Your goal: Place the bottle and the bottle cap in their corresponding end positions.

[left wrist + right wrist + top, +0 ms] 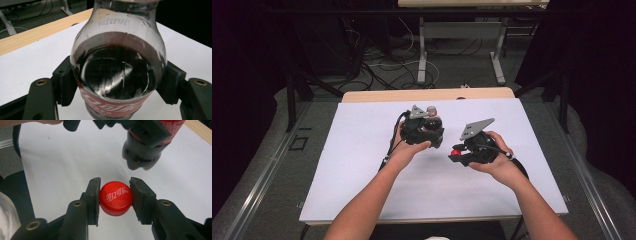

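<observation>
Fingers: left gripper (117, 85) clamped round the cola bottle (117, 62), lifted over the table (362, 165); right gripper (115, 197) pinching the red cap (115, 198).
Spill risk: bottle's open — any tilt pours cola.
Cap risk: shallow pinch — could pop free.

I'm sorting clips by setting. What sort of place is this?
Probably a lab or test workspace, not a home: a plain white table ringed by dark curtains, loose cables on the floor behind it, and a metal-legged desk farther back.
</observation>
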`<state>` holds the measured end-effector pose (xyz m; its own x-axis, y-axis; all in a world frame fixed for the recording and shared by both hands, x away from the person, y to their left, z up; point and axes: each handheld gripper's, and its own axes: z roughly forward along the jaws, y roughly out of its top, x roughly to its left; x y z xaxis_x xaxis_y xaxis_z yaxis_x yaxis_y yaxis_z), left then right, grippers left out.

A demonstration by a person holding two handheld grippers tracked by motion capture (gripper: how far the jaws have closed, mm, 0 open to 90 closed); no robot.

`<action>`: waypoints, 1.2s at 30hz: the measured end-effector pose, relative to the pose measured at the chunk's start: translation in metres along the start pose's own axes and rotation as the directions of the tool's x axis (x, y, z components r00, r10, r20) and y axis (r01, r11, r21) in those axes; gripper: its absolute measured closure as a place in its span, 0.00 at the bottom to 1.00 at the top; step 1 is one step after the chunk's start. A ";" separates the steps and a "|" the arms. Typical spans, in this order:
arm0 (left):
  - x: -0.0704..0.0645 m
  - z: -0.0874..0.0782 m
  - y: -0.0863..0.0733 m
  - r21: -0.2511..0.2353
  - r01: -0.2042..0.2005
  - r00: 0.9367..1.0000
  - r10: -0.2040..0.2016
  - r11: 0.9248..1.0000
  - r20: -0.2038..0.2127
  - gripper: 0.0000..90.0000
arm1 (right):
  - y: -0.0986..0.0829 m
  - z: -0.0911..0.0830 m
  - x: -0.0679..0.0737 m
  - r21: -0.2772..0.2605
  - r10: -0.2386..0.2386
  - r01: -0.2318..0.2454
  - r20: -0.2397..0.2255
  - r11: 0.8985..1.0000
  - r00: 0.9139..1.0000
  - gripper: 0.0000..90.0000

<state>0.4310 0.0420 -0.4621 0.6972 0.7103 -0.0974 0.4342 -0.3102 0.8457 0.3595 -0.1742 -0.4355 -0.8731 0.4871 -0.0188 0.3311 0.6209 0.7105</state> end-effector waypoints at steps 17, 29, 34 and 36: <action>0.027 0.043 -0.010 0.018 0.038 0.996 -0.036 0.999 -0.082 0.33 | -0.003 0.010 -0.007 0.024 0.011 -0.012 0.019 1.000 1.000 0.68; 0.019 0.049 -0.021 0.040 0.017 0.997 -0.014 0.999 -0.073 0.33 | -0.005 0.014 -0.006 0.027 0.011 -0.012 0.019 1.000 1.000 0.68; 0.018 0.051 -0.028 0.068 0.004 0.997 0.001 0.998 -0.075 0.33 | -0.006 0.017 -0.006 0.034 0.015 -0.015 0.011 0.999 1.000 0.68; 0.020 0.050 -0.031 0.049 0.009 0.997 -0.005 0.999 -0.071 0.33 | -0.006 0.019 -0.006 0.033 0.016 -0.016 0.010 0.999 1.000 0.68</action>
<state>0.4594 0.0343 -0.5165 0.6528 0.7548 -0.0645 0.4675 -0.3344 0.8183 0.3689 -0.1693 -0.4530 -0.8641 0.5031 -0.0146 0.3569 0.6329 0.6870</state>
